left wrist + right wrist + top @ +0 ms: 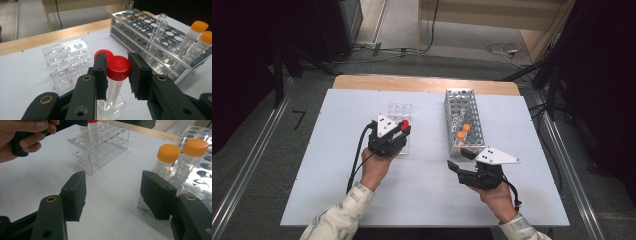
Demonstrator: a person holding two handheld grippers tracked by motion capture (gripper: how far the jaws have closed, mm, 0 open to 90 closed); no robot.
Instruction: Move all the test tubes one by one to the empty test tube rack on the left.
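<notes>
A red-capped tube [118, 68] stands in the near end of a clear acrylic rack [65, 62], with a second red cap [103, 53] just behind it. My left gripper [117, 72] is shut on the front tube, its pads pressing the cap from both sides. From above, the left gripper [402, 128] sits over the clear rack [400, 111]. My right gripper [113, 191] is open with nothing between its jaws, low over the white mat beside the metal rack [203, 167]. In the high view the right gripper [460, 161] is just in front of the metal rack [462, 107].
Two orange-capped tubes [168, 153] [196, 146] stand in the near end of the metal rack, and two empty glass tubes [160, 27] stand farther along it. The white mat [337, 165] covers the wooden table. A person's hand [25, 135] holds the left gripper.
</notes>
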